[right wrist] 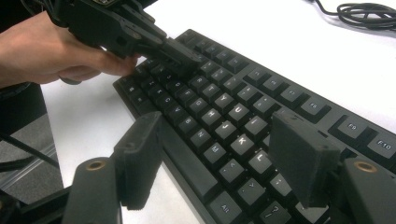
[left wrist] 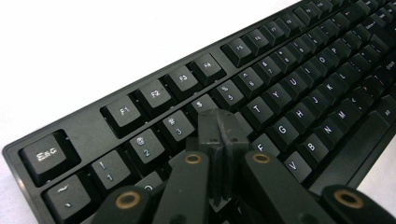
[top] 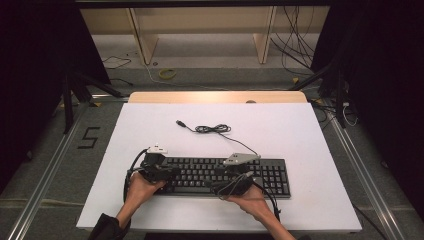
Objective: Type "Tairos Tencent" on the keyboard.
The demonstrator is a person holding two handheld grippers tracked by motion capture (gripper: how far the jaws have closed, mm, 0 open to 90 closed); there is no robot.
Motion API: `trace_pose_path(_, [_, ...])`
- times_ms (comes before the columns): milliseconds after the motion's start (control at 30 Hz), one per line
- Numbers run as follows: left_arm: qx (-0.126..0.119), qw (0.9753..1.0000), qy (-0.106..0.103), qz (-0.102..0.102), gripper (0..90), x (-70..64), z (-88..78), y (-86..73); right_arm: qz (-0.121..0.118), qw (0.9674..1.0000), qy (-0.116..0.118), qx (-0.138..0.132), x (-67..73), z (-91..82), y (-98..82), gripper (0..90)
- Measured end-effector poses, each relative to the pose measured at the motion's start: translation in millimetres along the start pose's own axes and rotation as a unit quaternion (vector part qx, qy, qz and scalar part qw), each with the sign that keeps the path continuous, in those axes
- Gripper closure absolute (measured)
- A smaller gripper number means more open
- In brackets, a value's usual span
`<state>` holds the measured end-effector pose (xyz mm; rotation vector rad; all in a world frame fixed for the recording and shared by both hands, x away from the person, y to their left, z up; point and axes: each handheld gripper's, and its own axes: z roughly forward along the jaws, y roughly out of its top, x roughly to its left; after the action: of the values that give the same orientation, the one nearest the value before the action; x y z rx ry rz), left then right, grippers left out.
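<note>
The left gripper, jaws pressed together, rests on the black full-size keyboard near keys "4" and "R". The right gripper, jaws apart, hovers above "K", "L", "M".

In the left gripper view the closed left tongs cover the keys around R and F on the keyboard, so whether their tips press a key cannot be told. The keyboard's far right end runs out past the top edge there.

In the right gripper view the keyboard's right part is cut off by the right and bottom edges, and the wide-apart right tongs hide the keys behind their pads. The coiled cable is clipped by the top edge.

From the high view the key legends are too small to read, and the person's forearms leave at the bottom edge.
</note>
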<state>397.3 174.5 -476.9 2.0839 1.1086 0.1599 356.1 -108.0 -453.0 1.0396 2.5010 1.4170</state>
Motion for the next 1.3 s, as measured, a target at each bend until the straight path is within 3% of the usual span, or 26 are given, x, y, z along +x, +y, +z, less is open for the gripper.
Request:
trace_pose_path(333, [-0.002, 1.0000, 0.003, 0.001, 88.0, -1.4, -2.7, 0.5, -0.001, 1.0000, 0.000, -0.001, 0.4, -0.5, 0.4, 36.0])
trace_pose_path(933, [-0.030, 0.9991, -0.022, -0.019, 58.2, -2.9, -18.8, -1.0, 0.001, 1.0000, -0.002, -0.004, -0.8, 1.4, 2.5, 36.4])
trace_pose_path(1300, [-0.050, 0.9980, -0.033, -0.021, 45.3, -6.7, -27.7, -3.8, -0.001, 1.0000, -0.001, -0.003, 0.7, 6.9, 5.2, 39.7])
